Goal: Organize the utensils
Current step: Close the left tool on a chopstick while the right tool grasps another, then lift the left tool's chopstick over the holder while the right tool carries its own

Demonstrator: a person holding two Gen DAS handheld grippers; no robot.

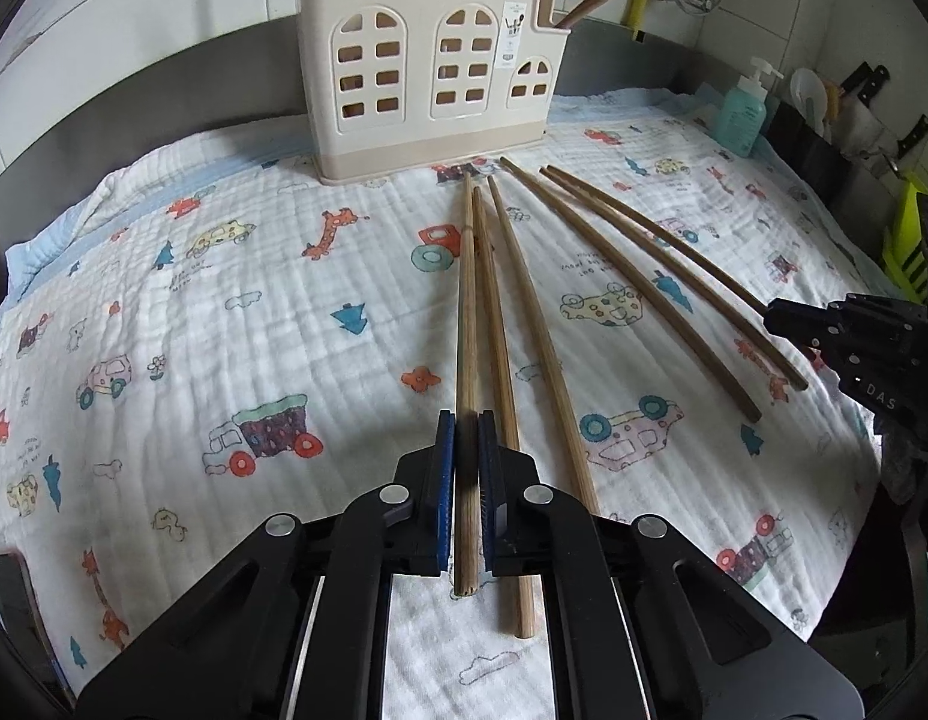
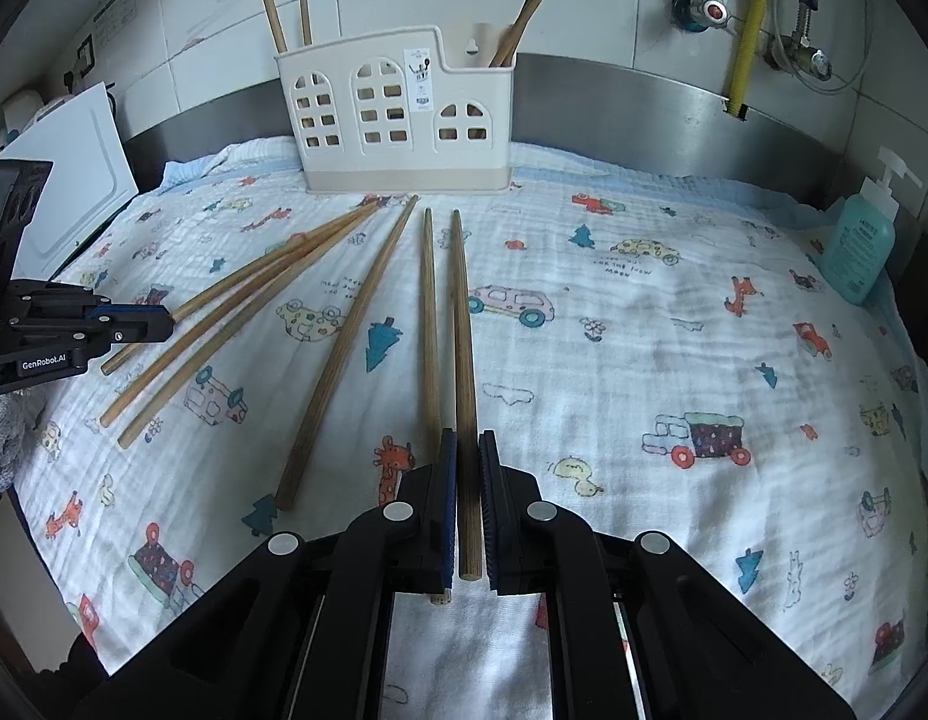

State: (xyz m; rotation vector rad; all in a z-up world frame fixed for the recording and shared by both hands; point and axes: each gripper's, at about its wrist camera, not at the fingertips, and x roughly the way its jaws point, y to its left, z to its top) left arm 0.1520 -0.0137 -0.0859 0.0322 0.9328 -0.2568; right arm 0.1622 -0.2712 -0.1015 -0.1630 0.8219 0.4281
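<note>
While the left tongs (image 1: 466,420) pinch one chopstick (image 1: 466,324), the right tongs (image 2: 466,441) grip another chopstick (image 2: 464,348)

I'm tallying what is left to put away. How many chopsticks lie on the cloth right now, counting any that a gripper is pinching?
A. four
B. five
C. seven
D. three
B: the right wrist view shows five chopsticks fanned across the cloth before the holder, each gripper pinching one; the rest stand in the holder.
</note>
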